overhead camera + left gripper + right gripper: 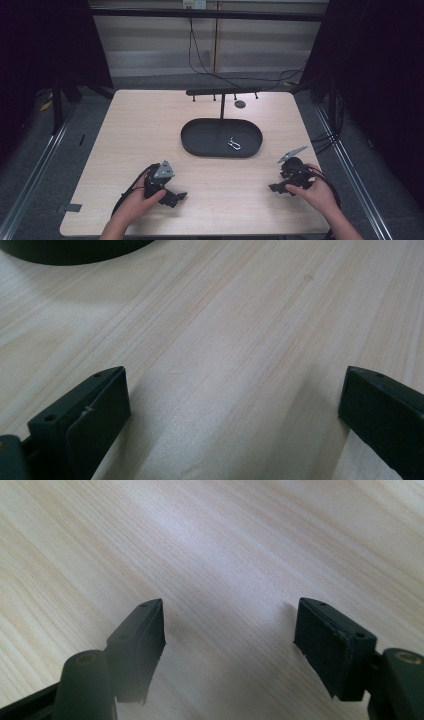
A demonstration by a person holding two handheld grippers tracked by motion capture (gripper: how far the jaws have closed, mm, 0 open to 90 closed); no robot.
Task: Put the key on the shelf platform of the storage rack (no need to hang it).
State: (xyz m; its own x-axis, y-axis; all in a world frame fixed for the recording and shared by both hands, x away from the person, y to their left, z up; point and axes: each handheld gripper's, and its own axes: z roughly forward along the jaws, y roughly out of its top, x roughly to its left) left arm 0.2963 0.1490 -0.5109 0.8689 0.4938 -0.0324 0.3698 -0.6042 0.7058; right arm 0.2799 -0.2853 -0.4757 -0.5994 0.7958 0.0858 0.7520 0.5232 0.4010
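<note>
Down at the near left of the pale wooden table [150,130], the left hand-held gripper [172,196] rests in the person's left hand [137,202], its jaws spread wide over bare wood with nothing between them. Farther back, mid-table, sits a dark oval tray [200,145] holding a small metal piece [234,144], perhaps a clip, with a black rack [222,92] rising behind it. Near right, the right hand-held gripper [277,186], held by the right hand [312,192], likewise gapes empty above the wood
</note>
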